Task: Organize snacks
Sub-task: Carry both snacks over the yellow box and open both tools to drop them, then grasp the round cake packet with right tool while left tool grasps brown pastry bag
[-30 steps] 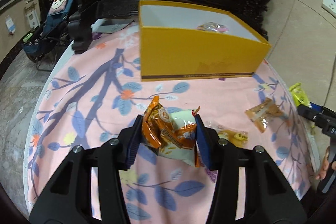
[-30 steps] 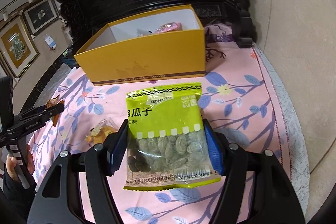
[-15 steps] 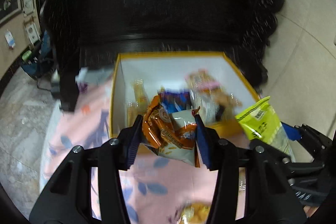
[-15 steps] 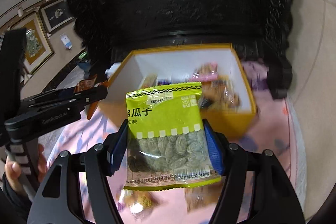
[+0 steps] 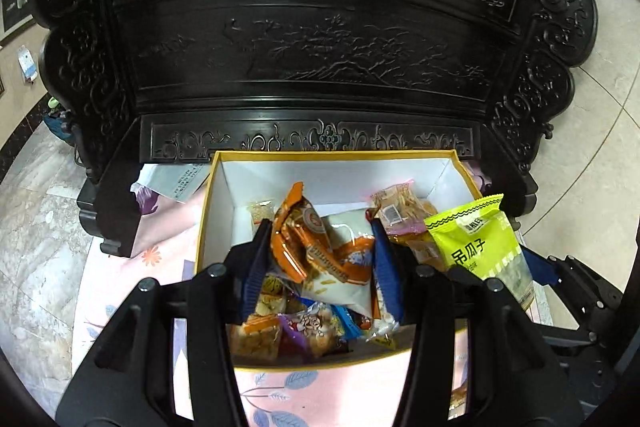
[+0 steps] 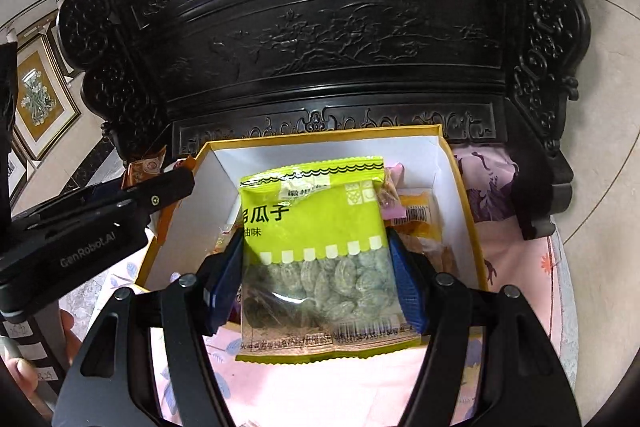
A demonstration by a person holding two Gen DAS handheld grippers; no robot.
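Snacks are being dropped into the yellow box [image 5: 206, 223], which stands on the table with its pink flowered cloth [image 5: 168, 255], right against a dark carved cabinet [image 5: 312, 59]. The left gripper [image 5: 320, 259] has its jaws clamped on an orange and white packet [image 5: 324, 251], held above the box's near half, over the wrapped sweets [image 5: 288, 327] already inside. The right gripper [image 6: 316, 275] has its jaws closed on a green seed packet [image 6: 316, 227], hanging over the box's middle. Both packets look ready for release, so this seems to be the placing step. Next, each pair of jaws should open so the packet falls inside the walls, preferably one at a time so the grippers don't knock together.
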